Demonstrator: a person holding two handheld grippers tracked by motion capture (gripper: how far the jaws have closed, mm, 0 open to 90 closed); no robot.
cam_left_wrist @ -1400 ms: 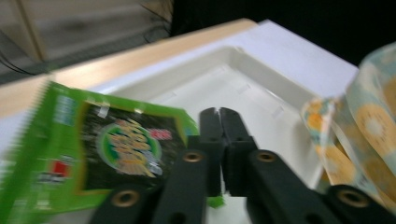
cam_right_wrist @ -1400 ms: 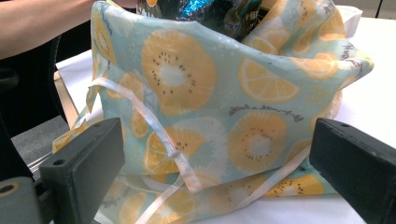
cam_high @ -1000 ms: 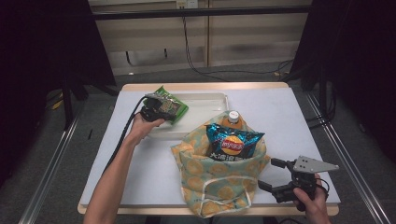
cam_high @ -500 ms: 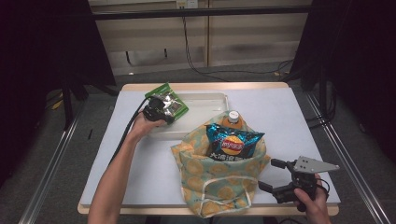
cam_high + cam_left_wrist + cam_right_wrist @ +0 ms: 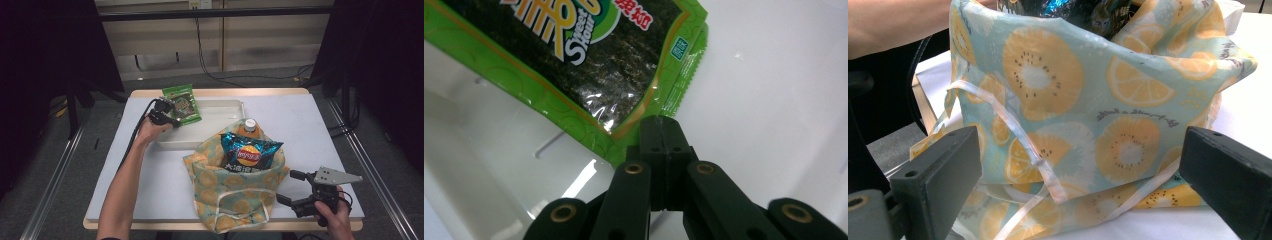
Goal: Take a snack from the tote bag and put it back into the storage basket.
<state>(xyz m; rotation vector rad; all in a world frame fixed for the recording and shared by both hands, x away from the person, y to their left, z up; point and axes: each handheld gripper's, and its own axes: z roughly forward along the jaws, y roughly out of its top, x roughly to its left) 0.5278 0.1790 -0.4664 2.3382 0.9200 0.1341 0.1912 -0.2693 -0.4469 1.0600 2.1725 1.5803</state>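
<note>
Slippage is the main risk: left gripper (image 5: 663, 131), jaws clamped on just the corner seam of the glossy green foil seaweed packet (image 5: 183, 103), holds it over the white plastic tray's (image 5: 226, 106) far-left end. Right gripper (image 5: 296, 189), jaws wide open and empty, sits right of the citrus-print fabric bag (image 5: 235, 197); with its mouth crowded by a blue crisp packet (image 5: 248, 153), the packet could snag.

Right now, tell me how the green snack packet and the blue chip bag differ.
The green snack packet is pinched at one corner by the shut left gripper and hangs over the white tray; the blue chip bag is gripped by nothing and sits in the fruit-print cloth bag. The packet looks flat and thin, the chip bag puffed and larger. The packet is green with a dark panel, the chip bag blue. Both are sealed snack packs.
</note>
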